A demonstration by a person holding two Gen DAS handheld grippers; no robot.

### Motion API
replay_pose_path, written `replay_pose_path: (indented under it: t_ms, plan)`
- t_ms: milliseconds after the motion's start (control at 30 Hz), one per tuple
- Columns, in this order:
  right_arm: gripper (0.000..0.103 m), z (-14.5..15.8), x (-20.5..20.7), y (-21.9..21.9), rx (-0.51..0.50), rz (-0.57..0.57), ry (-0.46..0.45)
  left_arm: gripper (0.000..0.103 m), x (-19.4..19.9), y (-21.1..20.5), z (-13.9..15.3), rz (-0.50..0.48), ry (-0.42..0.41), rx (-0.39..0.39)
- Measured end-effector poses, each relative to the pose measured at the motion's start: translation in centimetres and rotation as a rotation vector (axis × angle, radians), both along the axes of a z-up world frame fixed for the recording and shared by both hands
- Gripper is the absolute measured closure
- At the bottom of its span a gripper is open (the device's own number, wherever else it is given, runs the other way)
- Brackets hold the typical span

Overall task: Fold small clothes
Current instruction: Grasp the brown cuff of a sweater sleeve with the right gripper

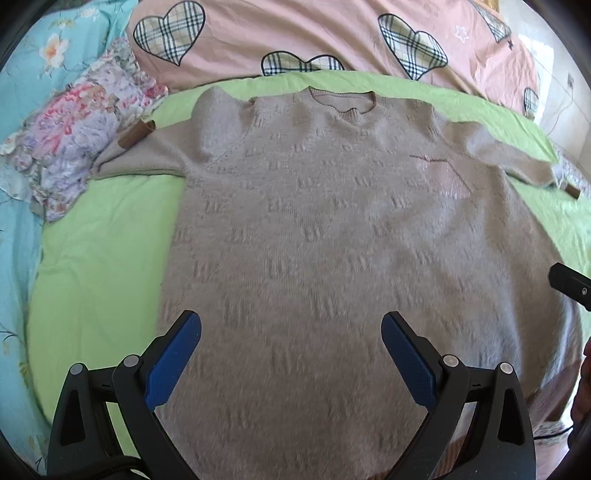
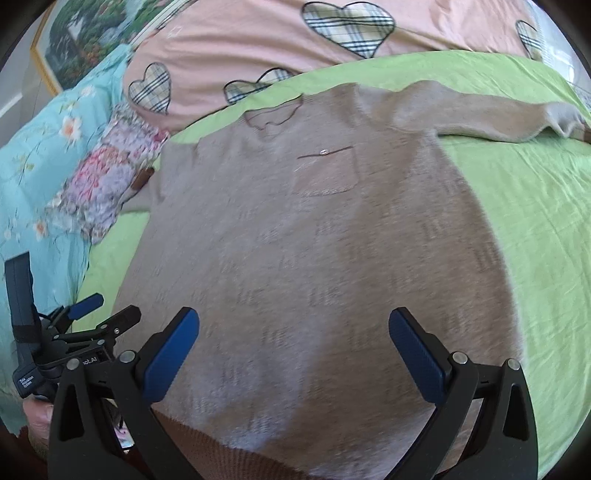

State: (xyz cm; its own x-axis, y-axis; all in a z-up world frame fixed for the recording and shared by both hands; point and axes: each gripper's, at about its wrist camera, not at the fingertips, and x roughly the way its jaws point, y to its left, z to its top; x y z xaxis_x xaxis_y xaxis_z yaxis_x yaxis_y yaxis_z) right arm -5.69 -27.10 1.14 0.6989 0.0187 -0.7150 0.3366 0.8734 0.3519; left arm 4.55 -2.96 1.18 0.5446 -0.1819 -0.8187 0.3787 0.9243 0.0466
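beige knit sweater flat, face-up, sleeves outspread; chest pocket

A home bedroom: a bed under a green sheet, a pink quilt with plaid hearts, a blue floral cover, a flowered pillow, and a framed picture on the wall.

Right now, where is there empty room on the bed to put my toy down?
Bare green sheet lies right of the beige knitted sweater, below its outstretched sleeve. A narrower strip lies left, beside the flowery cloth bundle. The middle is covered by sweater.
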Motion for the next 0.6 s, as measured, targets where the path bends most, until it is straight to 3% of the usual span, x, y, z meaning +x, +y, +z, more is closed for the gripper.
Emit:
replay_pose_path:
  t_ms: [100, 233, 300, 467, 600]
  plan:
    - [0.001, 0.5, -0.8, -3.6, -0.015, -0.073, -0.003, 0.004, 1.7, -0.4, 0.2, 0.014, -0.009, 0.004]
    - [0.003, 1.0, -2.7, -10.4, 0.039, -0.202, -0.028, 0.004, 3.6, -0.9, 0.5, 0.039, -0.016, 0.014]
    - [0.009, 1.0, -3.6, -14.1, 0.068, -0.273, -0.027, 0.004, 4.6, -1.2, 0.5, 0.044, -0.011, 0.022]
    - [0.037, 0.7, -5.6, -24.0, 0.134, -0.479, -0.03, 0.004, 6.2, -2.6, 0.3, 0.033, 0.002, 0.045]
    - [0.04, 1.1, -6.6, -31.7, 0.167, -0.638, -0.076, 0.004, 7.3, -4.5, -0.1, 0.009, 0.004, 0.067]
